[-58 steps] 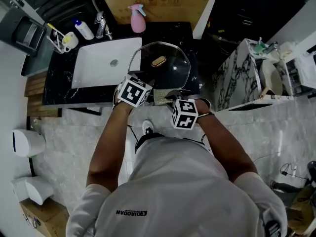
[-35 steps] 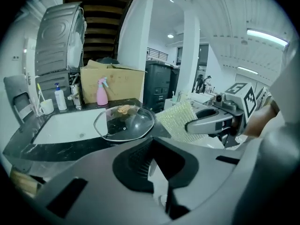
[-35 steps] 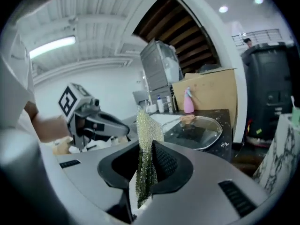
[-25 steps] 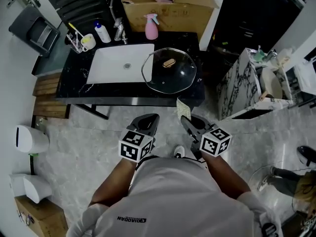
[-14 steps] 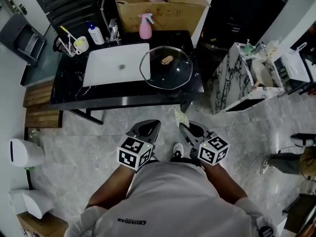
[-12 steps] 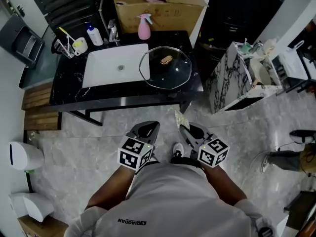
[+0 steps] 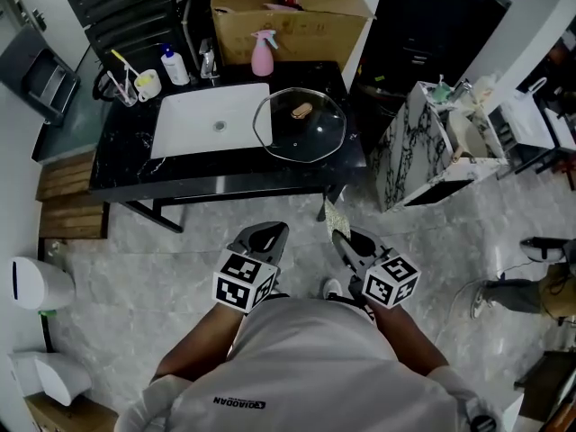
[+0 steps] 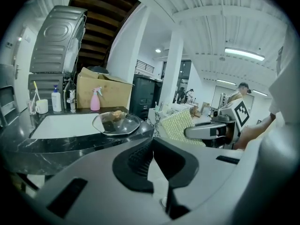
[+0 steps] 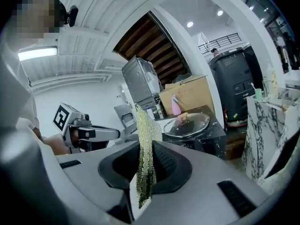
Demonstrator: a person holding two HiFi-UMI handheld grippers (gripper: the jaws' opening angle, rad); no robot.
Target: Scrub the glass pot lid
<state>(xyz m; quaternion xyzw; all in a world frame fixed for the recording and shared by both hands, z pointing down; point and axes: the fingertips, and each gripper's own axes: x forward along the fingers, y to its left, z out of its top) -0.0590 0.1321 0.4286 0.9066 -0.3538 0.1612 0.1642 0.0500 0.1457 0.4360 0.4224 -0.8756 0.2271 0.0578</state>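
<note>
On the black marble counter [image 7: 126,174], right of the white rectangular sink [image 7: 211,120], the round glass pot lid [image 7: 300,124] lies flat, well apart from both grippers. Nearer the person, the left gripper [image 7: 261,238] is closed on nothing, and the right gripper [image 7: 346,241] pinches a yellow-green mesh scouring cloth [image 7: 335,216]. No scrubbing seems under way; any next stroke would mean stepping in to reach the lid.

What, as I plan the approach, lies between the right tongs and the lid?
Head view: only floor and the counter front strip separate right tongs from lid.
</note>
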